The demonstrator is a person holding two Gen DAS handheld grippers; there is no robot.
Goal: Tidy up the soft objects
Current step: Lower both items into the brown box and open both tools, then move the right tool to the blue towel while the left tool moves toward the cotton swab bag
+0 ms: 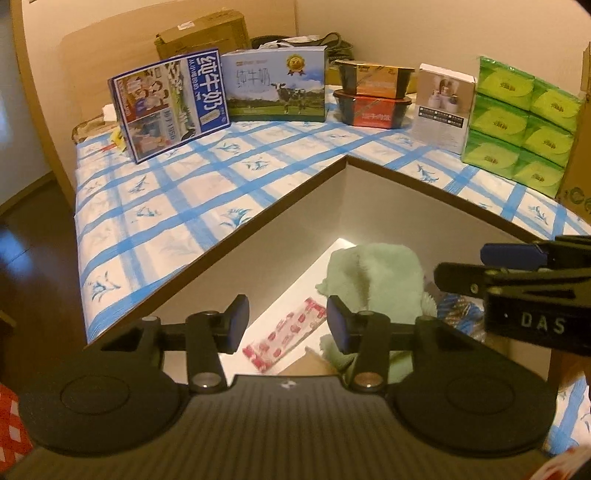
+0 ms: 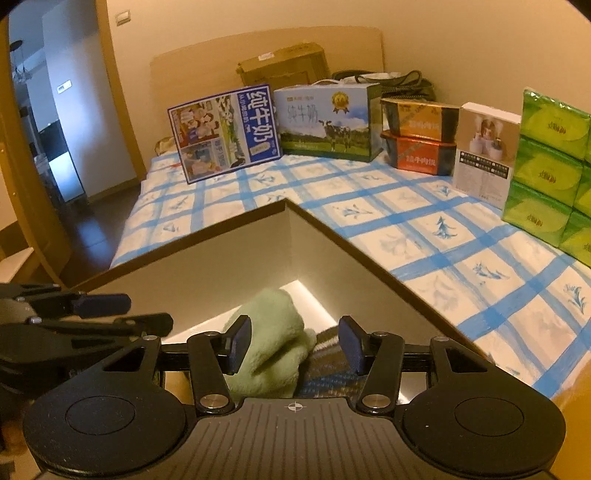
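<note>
A pale green fluffy cloth (image 1: 376, 277) (image 2: 273, 332) lies inside a deep box (image 1: 258, 221) (image 2: 221, 229) with a brown rim and grey walls. My left gripper (image 1: 288, 323) hangs open over the box. Only a red-and-white packet (image 1: 284, 339) on the box floor shows below its gap, and the cloth sits just behind its right pad. My right gripper (image 2: 295, 345) is open too. The green cloth lies low between its fingers, near the left pad (image 2: 238, 345), which does not press on it. A blue and brown knitted piece (image 2: 325, 373) lies beside the cloth.
The box stands on a bed with a blue-checked sheet (image 1: 166, 206). Along the back stand two milk cartons (image 1: 170, 107) (image 1: 277, 88), stacked food bowls (image 1: 373, 94), a white box (image 1: 443, 107) and green tissue packs (image 1: 517, 125). A cardboard box (image 1: 203, 33) sits by the headboard.
</note>
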